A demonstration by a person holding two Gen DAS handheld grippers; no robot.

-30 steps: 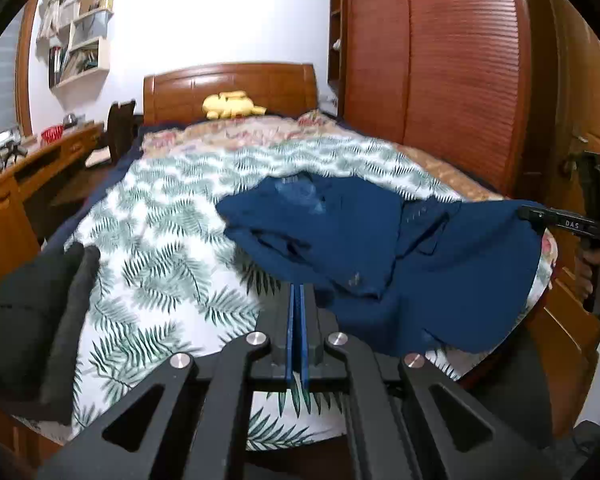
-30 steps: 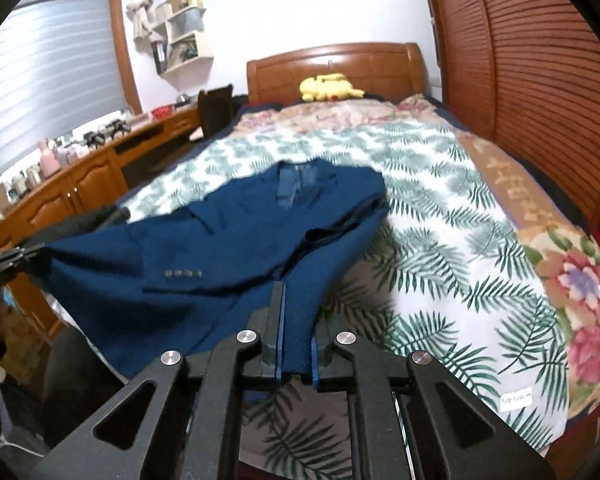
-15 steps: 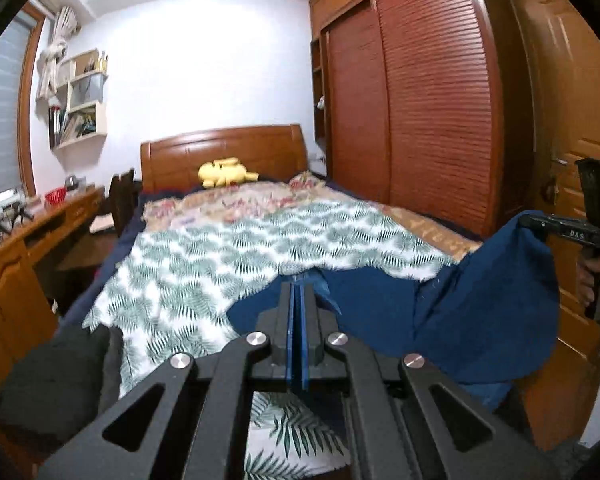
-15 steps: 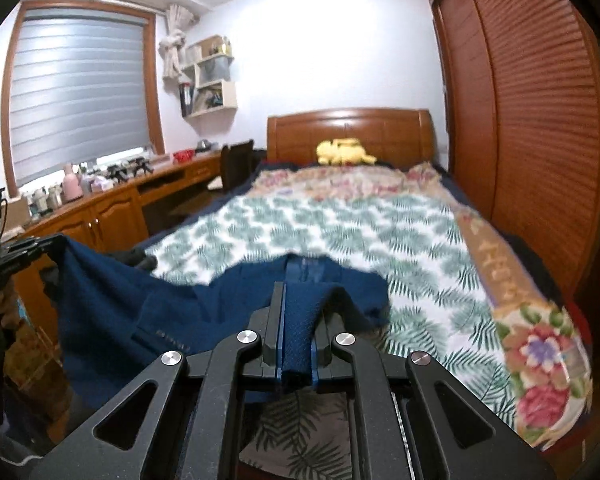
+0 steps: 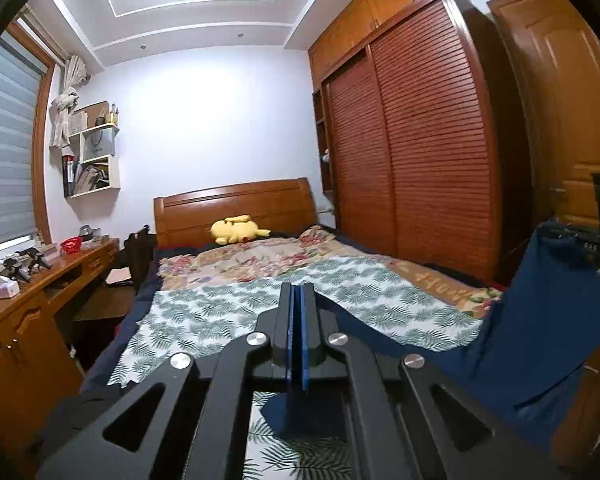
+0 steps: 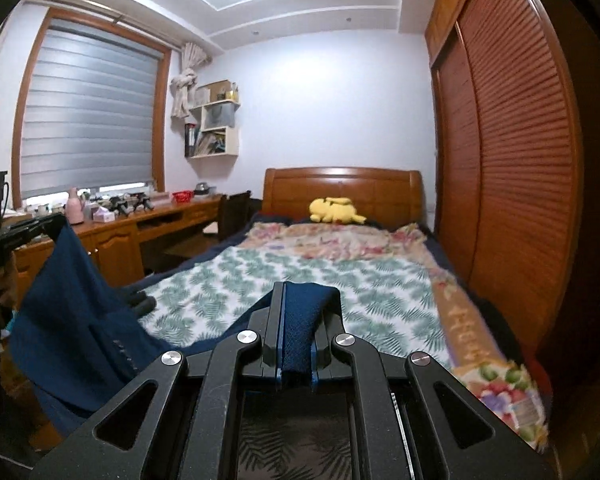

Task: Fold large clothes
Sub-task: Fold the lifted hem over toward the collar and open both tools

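Note:
A dark blue jacket point(image 5: 548, 320) hangs in the air between my two grippers, lifted off the bed point(image 5: 228, 312). My left gripper point(image 5: 297, 292) is shut on one edge of the jacket; cloth shows below its jaws. My right gripper point(image 6: 298, 292) is shut on a thick fold of the jacket point(image 6: 300, 320). In the right wrist view the jacket point(image 6: 72, 312) drapes from the left gripper point(image 6: 48, 222) at far left, sleeve buttons showing. In the left wrist view the right gripper point(image 5: 556, 230) holds the cloth at far right.
The bed has a leaf-print cover, a floral quilt and a yellow plush toy point(image 5: 236, 230) by the wooden headboard. A wooden desk point(image 5: 40, 280) with small items and a chair stands at left. A slatted wardrobe point(image 5: 420, 152) and a door point(image 5: 572, 100) stand at right.
Both grippers have risen and pulled back toward the foot of the bed, lifting the jacket off the cover. The jacket now hangs between them instead of lying spread on the bed.

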